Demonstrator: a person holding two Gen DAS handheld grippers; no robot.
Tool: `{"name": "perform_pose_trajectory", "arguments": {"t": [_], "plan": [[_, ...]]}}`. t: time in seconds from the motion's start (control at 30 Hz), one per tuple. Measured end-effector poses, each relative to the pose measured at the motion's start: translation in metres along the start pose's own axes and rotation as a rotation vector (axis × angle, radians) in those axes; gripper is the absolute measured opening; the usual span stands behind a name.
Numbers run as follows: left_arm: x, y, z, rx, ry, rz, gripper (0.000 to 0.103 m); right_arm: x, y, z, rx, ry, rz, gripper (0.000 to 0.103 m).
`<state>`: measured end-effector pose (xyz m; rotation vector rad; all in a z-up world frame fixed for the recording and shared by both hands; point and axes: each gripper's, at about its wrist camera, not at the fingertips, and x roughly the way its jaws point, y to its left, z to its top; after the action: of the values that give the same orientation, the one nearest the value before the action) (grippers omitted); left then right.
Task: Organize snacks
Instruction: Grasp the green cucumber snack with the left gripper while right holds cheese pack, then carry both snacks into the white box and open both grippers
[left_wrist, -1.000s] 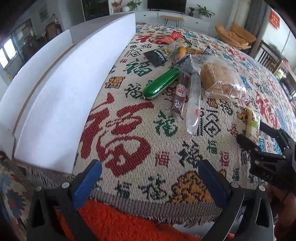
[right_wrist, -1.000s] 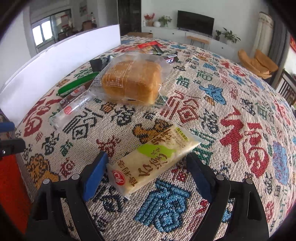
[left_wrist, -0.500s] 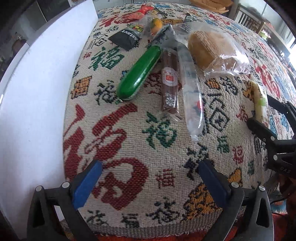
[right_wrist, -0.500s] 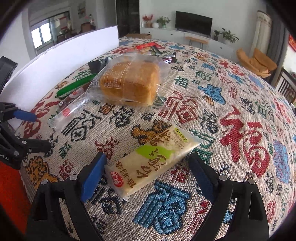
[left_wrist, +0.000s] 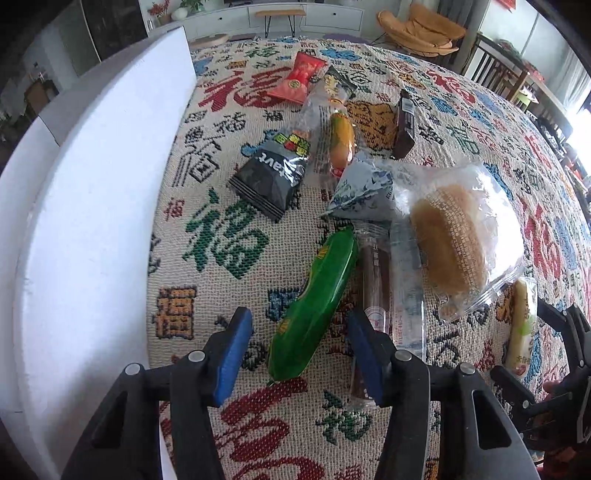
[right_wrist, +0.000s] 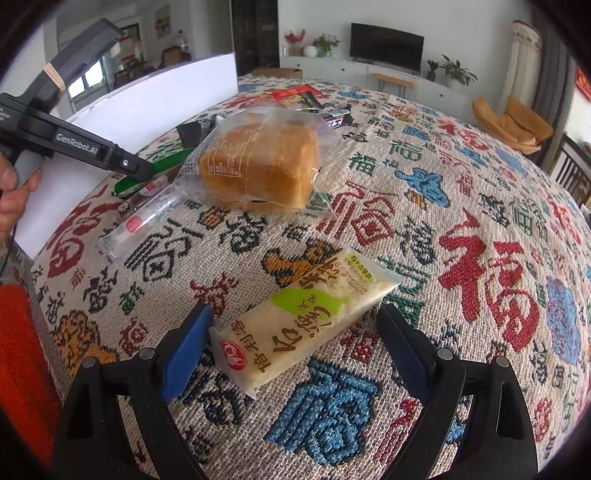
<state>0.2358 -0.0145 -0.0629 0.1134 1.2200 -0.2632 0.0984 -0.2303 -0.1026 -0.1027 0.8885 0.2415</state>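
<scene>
Since a second ago the left gripper (left_wrist: 301, 356) has pushed forward from the near edge of the tabletop, and its blue pads now straddle the near end of the green snack pack (left_wrist: 314, 308), apart and not touching it. The right gripper (right_wrist: 295, 345) has barely shifted: its jaws stand wide open on either side of the pale rice-cracker pack (right_wrist: 299, 326), the left pad just beside the pack's near corner, the right pad clear of it.

The green snack pack lies lengthwise near the tabletop's near-left part, with a brown stick snack (left_wrist: 375, 284) and a clear tube pack (left_wrist: 406, 288) close alongside on its right. Beyond those sits the bagged bread (right_wrist: 260, 166), and farther back a black pouch (left_wrist: 271, 177), an orange sausage pack (left_wrist: 340, 138), a red packet (left_wrist: 299, 81) and a dark bar (left_wrist: 404, 125). To the left of the green pack a bare strip of cloth runs up to the white foam board (left_wrist: 92, 221) standing along the left edge.

Everything rests on a woven cloth (right_wrist: 461, 240) covered in red, green and blue characters. Behind the table are a television (right_wrist: 386, 46), a low white cabinet (right_wrist: 373, 72) and a tan chair (right_wrist: 511, 122).
</scene>
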Motion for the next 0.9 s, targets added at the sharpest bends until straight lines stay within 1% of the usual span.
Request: {"name": "perform_pose_trajectory", "arguments": {"t": [0.03,0.07,0.1,0.13,0.23,0.3,0.33,0.4,0.43,0.47,0.5,0.57,0.63,0.7,0.73,0.77,0.8,0.83,0.87,0.9], "plan": [[0.006,-0.003,-0.003,0.01,0.007,-0.002,0.053,0.0,0.0,0.0,0.001,0.0,0.0,0.092],[0.004,-0.006,-0.005,0.035,-0.026,0.013,0.05,-0.001,0.001,-0.001,0.001,-0.001,0.0,0.092],[0.003,-0.01,-0.007,0.057,-0.037,0.008,0.031,-0.001,0.001,-0.001,0.0,0.0,-0.001,0.092],[0.001,-0.011,-0.008,0.064,-0.041,0.009,0.023,-0.001,0.001,-0.001,0.0,0.0,-0.001,0.092],[-0.007,-0.009,-0.016,0.021,-0.059,0.006,0.023,-0.003,-0.003,-0.001,0.014,-0.004,0.026,0.093],[-0.018,-0.005,-0.03,-0.016,-0.086,0.007,0.023,-0.007,-0.015,-0.001,0.064,0.001,0.093,0.093],[-0.024,-0.002,-0.038,-0.042,-0.099,0.002,0.023,-0.011,-0.026,-0.002,0.12,0.01,0.149,0.092],[-0.033,0.005,-0.054,-0.101,-0.126,-0.016,0.023,-0.019,-0.054,-0.005,0.287,0.038,0.268,0.089],[-0.038,0.009,-0.061,-0.129,-0.141,-0.023,0.023,-0.021,-0.065,-0.007,0.354,0.061,0.301,0.089],[-0.041,0.012,-0.069,-0.154,-0.155,-0.028,0.023,-0.023,-0.071,-0.007,0.39,0.086,0.306,0.089],[-0.044,0.014,-0.075,-0.173,-0.166,-0.031,0.023,-0.024,-0.07,-0.006,0.395,0.112,0.294,0.089],[-0.047,0.014,-0.084,-0.196,-0.186,-0.031,0.023,-0.023,-0.054,-0.002,0.352,0.15,0.278,0.09],[-0.05,0.014,-0.088,-0.209,-0.198,-0.04,0.023,-0.017,-0.031,0.005,0.298,0.159,0.266,0.09],[-0.058,0.012,-0.091,-0.217,-0.213,-0.053,0.023,-0.01,-0.014,0.012,0.253,0.136,0.207,0.09],[-0.064,0.01,-0.092,-0.217,-0.224,-0.054,0.023,-0.003,-0.008,0.017,0.233,0.131,0.156,0.09],[-0.071,0.009,-0.094,-0.216,-0.238,-0.056,0.023,0.001,-0.005,0.02,0.217,0.118,0.106,0.088],[-0.079,0.009,-0.097,-0.217,-0.254,-0.063,0.023,0.003,-0.007,0.022,0.209,0.115,0.058,0.065],[-0.088,0.009,-0.1,-0.219,-0.271,-0.07,0.023,0.001,-0.009,0.023,0.204,0.111,0.007,0.04],[-0.097,0.01,-0.103,-0.222,-0.291,-0.075,0.023,-0.002,-0.017,0.022,0.217,0.118,0.009,0.033],[-0.105,0.012,-0.106,-0.229,-0.308,-0.079,0.023,-0.004,-0.025,0.02,0.24,0.138,0.033,0.031]]}}
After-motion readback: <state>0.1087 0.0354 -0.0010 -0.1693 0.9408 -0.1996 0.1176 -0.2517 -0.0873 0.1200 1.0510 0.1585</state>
